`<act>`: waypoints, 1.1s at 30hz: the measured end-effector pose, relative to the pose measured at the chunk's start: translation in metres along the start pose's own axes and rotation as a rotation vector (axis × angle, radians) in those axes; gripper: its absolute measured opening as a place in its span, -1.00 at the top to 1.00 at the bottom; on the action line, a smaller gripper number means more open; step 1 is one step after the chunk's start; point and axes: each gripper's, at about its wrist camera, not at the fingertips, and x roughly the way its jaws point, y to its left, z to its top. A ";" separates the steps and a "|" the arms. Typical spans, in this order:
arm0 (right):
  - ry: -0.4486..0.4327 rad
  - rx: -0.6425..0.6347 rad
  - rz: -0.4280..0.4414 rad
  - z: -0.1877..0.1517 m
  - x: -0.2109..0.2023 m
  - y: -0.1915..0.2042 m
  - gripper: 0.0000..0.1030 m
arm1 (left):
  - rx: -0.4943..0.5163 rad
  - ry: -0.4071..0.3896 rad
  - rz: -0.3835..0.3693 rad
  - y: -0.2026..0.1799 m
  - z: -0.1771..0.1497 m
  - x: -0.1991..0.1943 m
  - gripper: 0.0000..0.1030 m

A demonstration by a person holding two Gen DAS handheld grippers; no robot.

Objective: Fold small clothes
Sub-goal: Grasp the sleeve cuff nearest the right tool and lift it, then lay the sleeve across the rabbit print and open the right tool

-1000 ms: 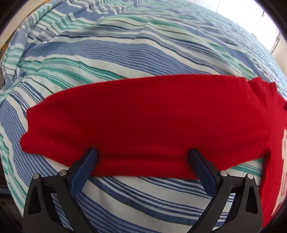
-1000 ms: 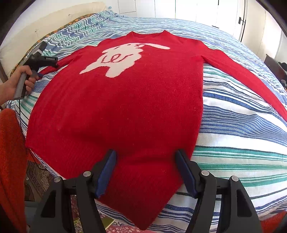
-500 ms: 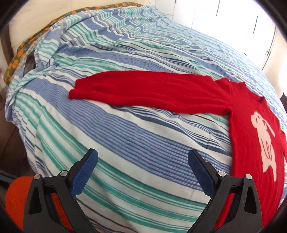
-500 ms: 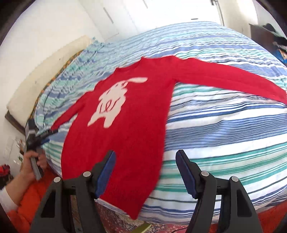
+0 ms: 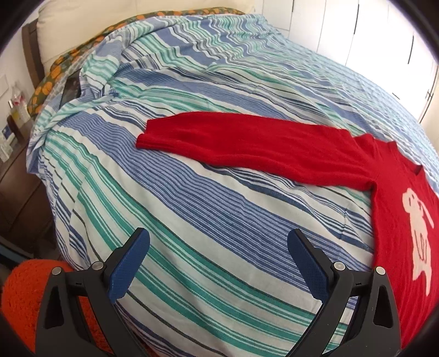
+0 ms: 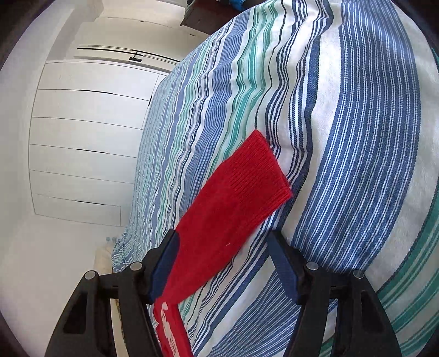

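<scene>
A red sweater (image 5: 397, 197) with a white animal motif (image 5: 418, 233) lies flat on the striped bedspread (image 5: 192, 192). One sleeve (image 5: 247, 140) stretches out to the left. My left gripper (image 5: 218, 236) hovers open over bare bedspread, well short of that sleeve, with nothing between its fingers. In the rolled right wrist view the other sleeve (image 6: 233, 203) runs up between the fingers of my right gripper (image 6: 223, 239), with its ribbed cuff (image 6: 263, 170) beyond the tips. The right jaws are closing, with the sleeve between them. The pads do not press on it.
A cream headboard cushion (image 5: 137, 13) and an orange-flowered sheet (image 5: 49, 85) edge the bed's far left. A dark nightstand with bottles (image 5: 17, 109) stands beside it. An orange knit item (image 5: 19, 296) sits at lower left. White wardrobe doors (image 6: 82, 137) face the bed.
My left gripper drew back from the sleeve it was over. My right gripper swung from the sweater's hem across to the other sleeve's cuff, rolling onto its side.
</scene>
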 end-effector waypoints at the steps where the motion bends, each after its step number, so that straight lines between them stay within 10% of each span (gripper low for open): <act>1: -0.026 -0.001 -0.017 0.004 0.002 0.000 -0.16 | 0.004 0.003 0.003 -0.001 0.000 0.000 -0.95; 8: -0.093 0.046 -0.144 0.017 0.016 -0.011 0.90 | -0.028 0.030 0.001 0.004 0.001 0.004 -0.95; 12: -0.088 -0.064 -0.134 0.020 0.007 0.023 0.90 | -0.044 0.030 -0.009 0.006 0.001 0.006 -0.95; 18: -0.002 -0.296 0.128 -0.009 0.007 0.167 0.90 | -0.049 0.027 -0.047 0.004 0.000 0.010 -0.95; 26: 0.196 -0.566 0.330 -0.117 0.054 0.344 0.90 | -0.030 0.012 -0.088 0.006 -0.003 0.009 -0.95; 33: 0.394 -0.725 0.335 -0.220 0.114 0.395 0.89 | -0.071 0.034 -0.108 0.020 -0.001 0.017 -0.95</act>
